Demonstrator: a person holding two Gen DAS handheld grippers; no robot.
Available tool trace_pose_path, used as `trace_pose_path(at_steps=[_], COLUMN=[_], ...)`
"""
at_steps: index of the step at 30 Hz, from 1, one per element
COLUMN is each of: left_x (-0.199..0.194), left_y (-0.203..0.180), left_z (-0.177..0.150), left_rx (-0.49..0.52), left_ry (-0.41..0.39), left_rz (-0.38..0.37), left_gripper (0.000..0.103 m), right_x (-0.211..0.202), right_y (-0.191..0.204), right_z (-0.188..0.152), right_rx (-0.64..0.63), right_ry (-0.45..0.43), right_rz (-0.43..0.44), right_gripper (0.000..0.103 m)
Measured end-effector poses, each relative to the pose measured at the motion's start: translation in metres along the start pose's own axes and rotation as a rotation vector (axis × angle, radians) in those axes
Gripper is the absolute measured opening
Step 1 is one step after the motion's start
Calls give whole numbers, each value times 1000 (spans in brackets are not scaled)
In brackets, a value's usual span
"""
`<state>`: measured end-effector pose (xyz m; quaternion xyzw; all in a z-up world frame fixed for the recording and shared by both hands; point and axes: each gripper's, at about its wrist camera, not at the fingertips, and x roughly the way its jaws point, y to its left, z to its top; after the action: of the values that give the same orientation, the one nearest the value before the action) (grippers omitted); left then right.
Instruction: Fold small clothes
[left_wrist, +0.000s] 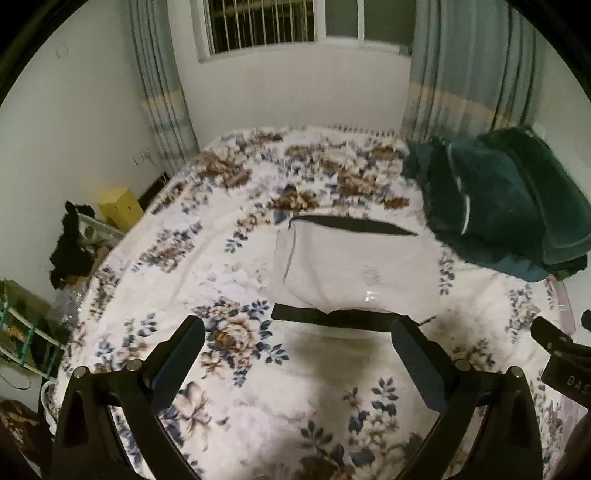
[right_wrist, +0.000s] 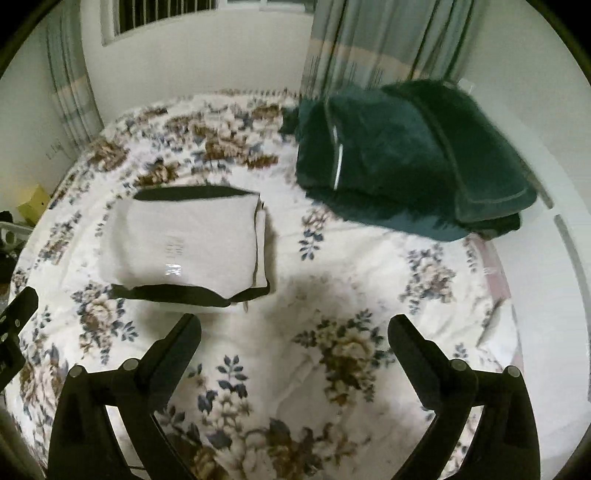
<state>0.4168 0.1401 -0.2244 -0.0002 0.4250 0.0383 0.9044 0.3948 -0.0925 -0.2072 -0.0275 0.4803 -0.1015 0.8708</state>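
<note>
Left wrist view: left gripper (left_wrist: 297, 343), jaws spread, empty, above bed (left_wrist: 236, 387); folded white garment (left_wrist: 351, 266) just beyond, mid-bed.

Right wrist view: right gripper (right_wrist: 295, 341) likewise open, empty; white garment (right_wrist: 184, 240) far-left, green pile (right_wrist: 406, 158) far-right. Likely next: pinch near corners together, fold square.

Dim, blurry, fisheye-warped, dark-vignetted edges

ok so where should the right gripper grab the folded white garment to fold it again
Take the white garment at its near right corner, where the layered edges and dark band stack up. Come from the near side with the right gripper, already open and empty just short of it. The left gripper could probably take the near left corner.
</note>
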Motion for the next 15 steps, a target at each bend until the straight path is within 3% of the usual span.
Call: trace_pose_path(at_steps=[9, 15], left_x=[-139, -203], left_y=[10, 18], left_z=[-20, -34], left_rx=[-31, -50], left_ry=[-101, -157], left_rz=[-10, -11], left_gripper=[103, 103], right_x=[-181, -278], right_y=[-35, -52], right_z=[-42, -69], right_rx=[31, 11], right_ry=[-163, -275], right_rz=[11, 17], right_gripper=[102, 102])
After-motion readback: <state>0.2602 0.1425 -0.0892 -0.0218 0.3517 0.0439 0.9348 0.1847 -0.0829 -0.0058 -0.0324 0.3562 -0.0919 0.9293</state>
